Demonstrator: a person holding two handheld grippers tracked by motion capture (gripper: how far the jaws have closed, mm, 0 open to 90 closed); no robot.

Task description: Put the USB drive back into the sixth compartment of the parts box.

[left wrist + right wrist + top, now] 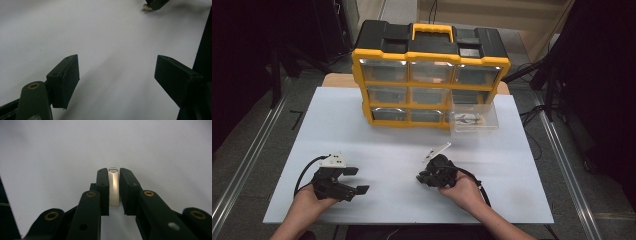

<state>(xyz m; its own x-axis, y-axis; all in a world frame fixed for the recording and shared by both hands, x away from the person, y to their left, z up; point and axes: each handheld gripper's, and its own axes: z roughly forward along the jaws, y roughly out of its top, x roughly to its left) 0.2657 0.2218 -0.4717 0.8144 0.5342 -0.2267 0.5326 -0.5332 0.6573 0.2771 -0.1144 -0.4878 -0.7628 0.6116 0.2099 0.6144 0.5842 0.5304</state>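
Lit evenly from above in the high view; white table [522,165] bright, surroundings sunk in near-black. Glared softly on the clear drawer fronts of the yellow organizer [430,70]. Looked dimmer and greyish in both gripper views, with soft shadows under the jaws. Blurred up close; gleamed faintly on the metal piece [114,188].
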